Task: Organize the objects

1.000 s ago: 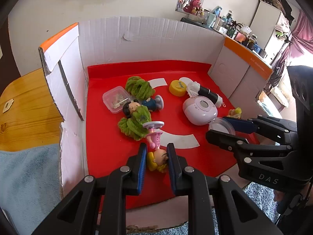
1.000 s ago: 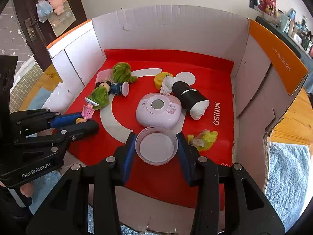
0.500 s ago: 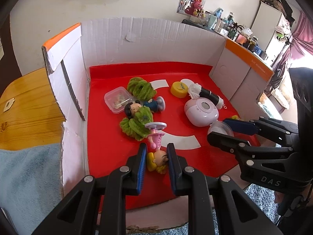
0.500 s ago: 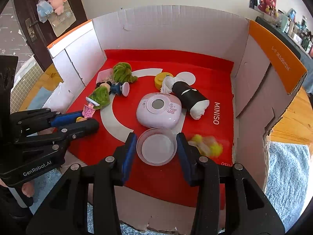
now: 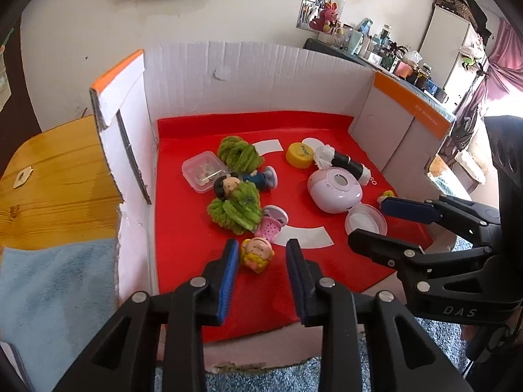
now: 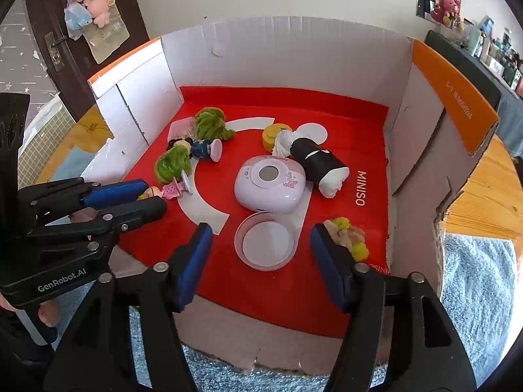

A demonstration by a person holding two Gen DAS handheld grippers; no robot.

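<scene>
Two grippers open over small toys in a red-floored cardboard box.

The left gripper has just been opening; its jaws stand slightly apart, the yellow-and-pink doll lying between them, with a gap on the right side. The right gripper has just been opening too, its jaws wide and clear of the round clear container on the red mat between them. The cardboard box also holds two green fuzzy bundles, one dark-haired figurine, one pink cup toy, one square clear case, one yellow lid, one pink device, one black-and-white roll and one yellow-pink fluffy toy touching the right gripper's right finger.
</scene>
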